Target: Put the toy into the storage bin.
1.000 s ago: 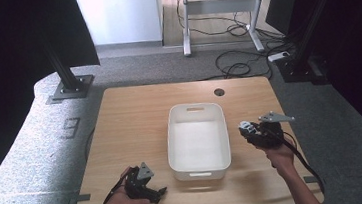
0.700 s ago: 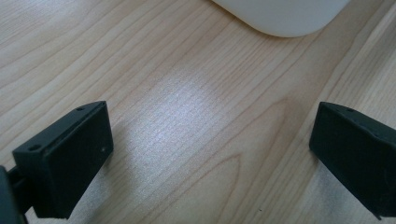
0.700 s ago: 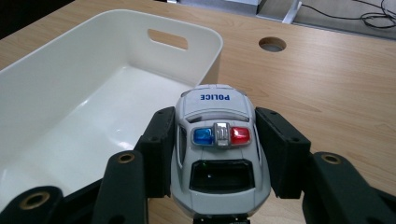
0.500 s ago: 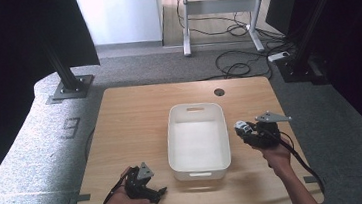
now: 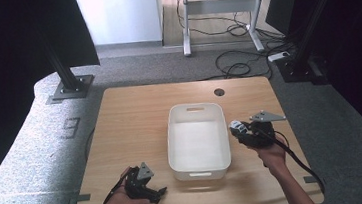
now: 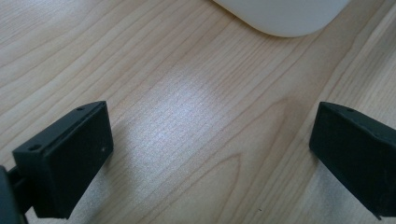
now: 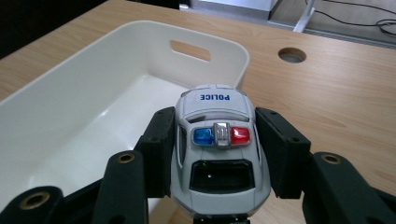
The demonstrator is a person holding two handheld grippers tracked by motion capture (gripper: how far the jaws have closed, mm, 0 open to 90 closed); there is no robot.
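Police toy car point(image 7: 217, 149) sits between the two jaws of the right tool point(image 7: 217, 140), which hold it by its sides, about half closed, with the pads pressing on its doors. The word POLICE on the car points away from the camera, toward the white bin point(image 7: 56, 107). In the high view the right tool point(image 5: 242, 130) is just beside the right wall of the bin point(image 5: 200, 168), near the rim, and the car point(image 5: 236, 127) is at its tip, slightly above the table point(image 5: 134, 111).

I judge that the step in hand is the carrying of the car to the bin. The car is not yet over the inside of the bin; it hangs at the edge. The next move calls for a short travel to the left over the rim, then lowering, and only then opening the jaws, so that the car does not roll or fall on the table.

The left tool point(image 6: 210, 154) rests low over the bare wood at the front left of the table point(image 6: 187, 70), its jaws wide apart with nothing between them. In the high view it point(image 5: 150, 191) lies in the person's left hand point(image 5: 121, 203), apart from the bin.
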